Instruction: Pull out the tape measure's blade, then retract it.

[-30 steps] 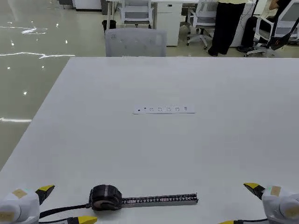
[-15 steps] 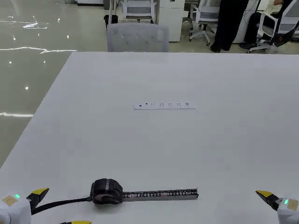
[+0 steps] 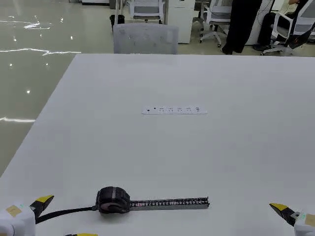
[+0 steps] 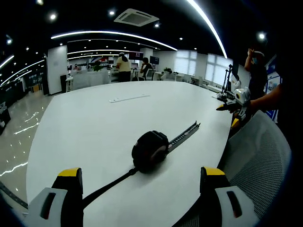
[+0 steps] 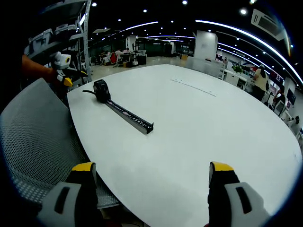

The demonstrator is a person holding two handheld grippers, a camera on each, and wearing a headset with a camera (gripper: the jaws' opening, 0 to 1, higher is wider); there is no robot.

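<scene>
A black tape measure (image 3: 112,200) lies near the front edge of the white table (image 3: 197,147), its blade (image 3: 170,202) drawn out to the right and its wrist strap (image 3: 66,213) trailing left. The case (image 4: 150,150) sits just ahead of my open left gripper (image 4: 140,177), with the strap running between the jaws. The blade's end (image 5: 147,126) lies ahead and left of my open right gripper (image 5: 155,171), with the case (image 5: 101,90) farther off. Yellow fingertips (image 3: 43,200) show at the bottom left, and another fingertip (image 3: 278,207) at the bottom right.
A white power strip (image 3: 173,110) lies mid-table. A grey mesh chair (image 3: 144,39) stands at the far edge, with more chairs and a standing person (image 3: 241,24) beyond. A mesh chair back (image 5: 38,142) is close behind the front edge.
Both grippers have drawn back toward the bottom corners. The view has tilted a little. The tape measure and its pulled-out blade lie where they were.
</scene>
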